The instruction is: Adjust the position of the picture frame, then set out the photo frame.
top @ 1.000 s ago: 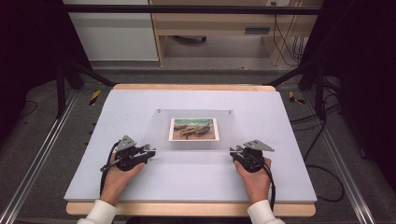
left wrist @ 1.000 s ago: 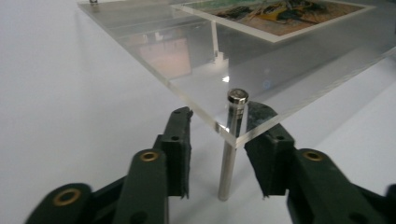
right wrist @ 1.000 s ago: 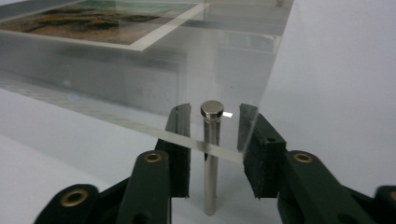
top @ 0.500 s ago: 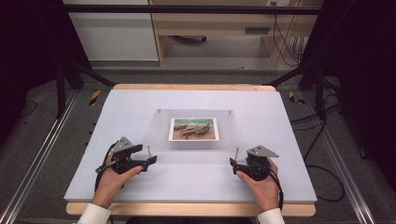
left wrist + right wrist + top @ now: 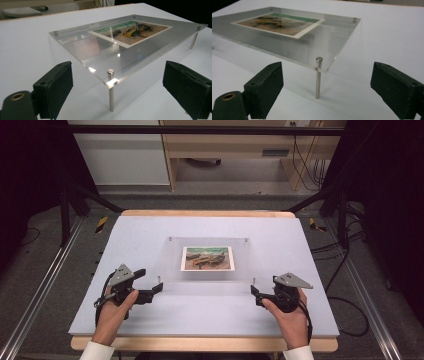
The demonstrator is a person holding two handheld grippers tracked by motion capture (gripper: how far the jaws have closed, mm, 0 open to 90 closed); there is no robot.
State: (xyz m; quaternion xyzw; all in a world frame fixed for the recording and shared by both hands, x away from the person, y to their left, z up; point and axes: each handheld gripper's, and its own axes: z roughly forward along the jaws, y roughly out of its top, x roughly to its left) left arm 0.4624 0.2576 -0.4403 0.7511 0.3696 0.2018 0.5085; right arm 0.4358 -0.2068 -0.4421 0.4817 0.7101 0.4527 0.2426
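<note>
Both grippers wide apart, left gripper (image 5: pixel 156 290) and right gripper (image 5: pixel 256 296) flanking the clear plate's (image 5: pixel 210 280) near corners; nothing gripped yet, everything left

Inventory, taken relative to the clear acrylic plate (image 5: pixel 209 261):

- Acrylic plates: one, standing raised off the white tabletop (image 5: pixel 150 320).
- Metal standoff legs: four, one sitting at each corner of the plate; the near-left leg (image 5: pixel 111 93) and near-right leg (image 5: pixel 318 78) are showing full length in the gripper views.
- Printed pictures: one (image 5: pixel 208 258), lying at the plate's centre.
- Handheld grippers: two, the left gripper (image 5: pixel 146 285) sitting just off the plate's near-left corner, the right gripper (image 5: pixel 256 296) just off its near-right corner, each with its two jaws standing wide apart.
- Hands: two, the left hand (image 5: pixel 112 312) and the right hand (image 5: pixel 290 317), each gripping one gripper.
</note>
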